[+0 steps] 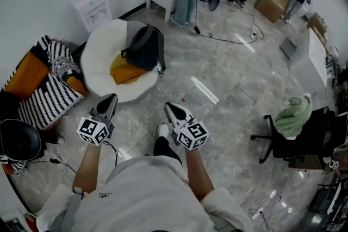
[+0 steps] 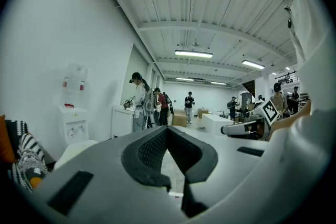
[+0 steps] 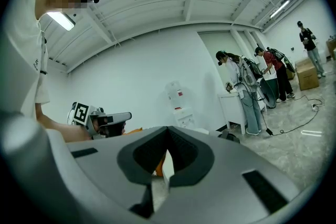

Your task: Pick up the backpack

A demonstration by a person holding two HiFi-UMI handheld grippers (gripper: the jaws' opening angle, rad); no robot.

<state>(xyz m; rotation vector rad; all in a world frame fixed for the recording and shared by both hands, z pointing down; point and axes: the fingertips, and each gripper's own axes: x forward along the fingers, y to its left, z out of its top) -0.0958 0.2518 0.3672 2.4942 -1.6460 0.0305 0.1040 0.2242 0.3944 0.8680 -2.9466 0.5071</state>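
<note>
Both arms are bent at the elbow and reach forward at about waist height. The left forearm [image 1: 88, 164] and right forearm [image 1: 199, 175] are bare and run nearly parallel. Each gripper is held close to level, tips pointing away from the body over the grey marble floor [image 1: 234, 79].

The left gripper [image 1: 111, 99] is clenched: in the left gripper view its pads meet at the tips and nothing is between them. The right gripper [image 1: 171, 108] is the same, jaws closed together and empty.

A white round chair [image 1: 100, 54] stands ahead of the grippers, a little to the left. Its near rim is just beyond the left gripper's tips.

The backpack [image 1: 144, 46] is dark and rests on the chair's far right side, leaning on the rim. It is well apart from both grippers, ahead of them and roughly between their lines of pointing.

In the head view the backpack's long axis runs roughly away from the person, tilted slightly. One strap hangs over the chair's right edge. I cannot tell which end is the top.

An orange cushion [image 1: 124, 71] lies on the seat just in front of the backpack, touching its lower edge.
</note>
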